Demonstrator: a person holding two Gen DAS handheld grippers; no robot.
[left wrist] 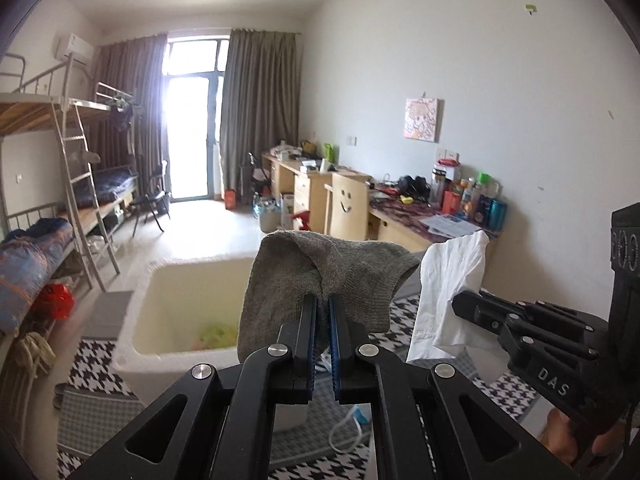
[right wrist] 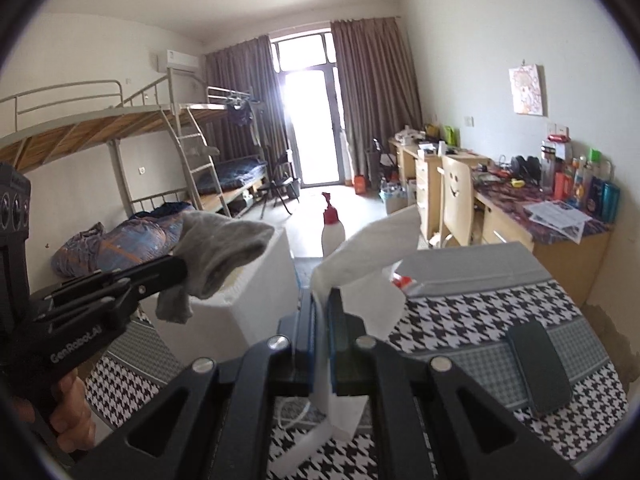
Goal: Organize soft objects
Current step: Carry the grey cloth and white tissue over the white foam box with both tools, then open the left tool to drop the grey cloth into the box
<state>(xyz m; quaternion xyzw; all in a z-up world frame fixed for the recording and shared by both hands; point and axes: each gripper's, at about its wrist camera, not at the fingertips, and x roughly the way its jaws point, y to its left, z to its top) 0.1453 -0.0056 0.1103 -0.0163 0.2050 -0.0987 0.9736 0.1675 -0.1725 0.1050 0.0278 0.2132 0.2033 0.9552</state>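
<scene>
1. The left hand-held gripper (left wrist: pixel 323 300) is clamped on a grey sock (left wrist: pixel 320 276), pinched at a bunched fold near its middle. Both ends flop down either side of the fingers.
2. The right hand-held gripper (right wrist: pixel 322 300) is closed on a white cloth (right wrist: pixel 360 260), could be a tissue or thin fabric, hard to tell. One corner sticks up ahead of it and a tail hangs down between the fingers.
3. Both items are up in the air, not resting on anything. The white foam box (left wrist: pixel 180 280) sits just ahead and to the left of the left hand-held gripper, open top, with something yellow-green at the bottom. My guess is that's the drop spot.
4. Handling-wise: both look super light and totally limp, so nothing to break. They'll drape and swing, and the sock's knit probably grips the pads fine.
5. The white cloth looks thinner and slicker, so I'd pinch a gathered bunch, not a single edge.
6. Below both is a houndstooth cover (right wrist: pixel 480 312) with a dark phone-like thing (right wrist: pixel 538 364) to the right of the right hand-held gripper.
</scene>
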